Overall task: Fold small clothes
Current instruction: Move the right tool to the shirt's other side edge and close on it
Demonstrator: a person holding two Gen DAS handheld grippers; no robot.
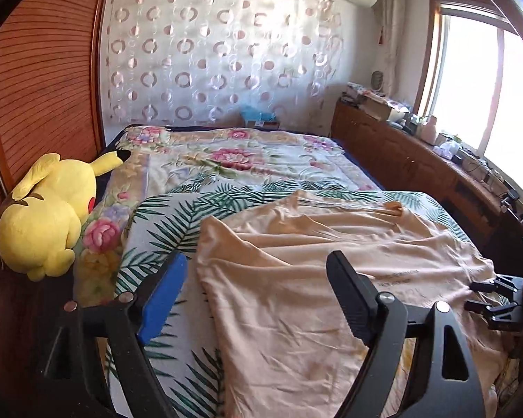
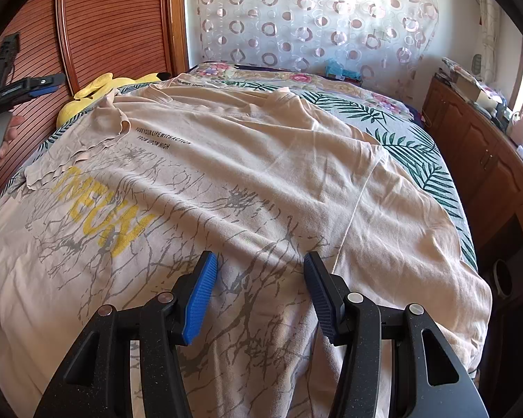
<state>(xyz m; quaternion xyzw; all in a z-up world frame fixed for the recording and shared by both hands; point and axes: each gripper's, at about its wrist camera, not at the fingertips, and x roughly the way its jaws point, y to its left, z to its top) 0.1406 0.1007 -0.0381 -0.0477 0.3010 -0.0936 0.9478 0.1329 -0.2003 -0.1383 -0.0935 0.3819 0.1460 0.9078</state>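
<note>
Both black two-finger grippers, left (image 1: 258,299) and right (image 2: 259,289), gape empty over the beige printed cotton T-shirt (image 2: 226,174); pinch one sleeve edge, fold inward

T-shirt (image 2: 261,174) lies spread on the bed (image 2: 418,146); plush toy (image 1: 48,216) at its left edge, cabinet (image 1: 418,160) to the right

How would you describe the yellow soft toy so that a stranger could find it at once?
Start from the bed with the flowered cover, and follow its left edge to the slatted wooden wall. The yellow plush toy lies there, beside the leaf-print sheet. Only it is bright yellow, with a black-tipped ear and a red cheek.
</note>
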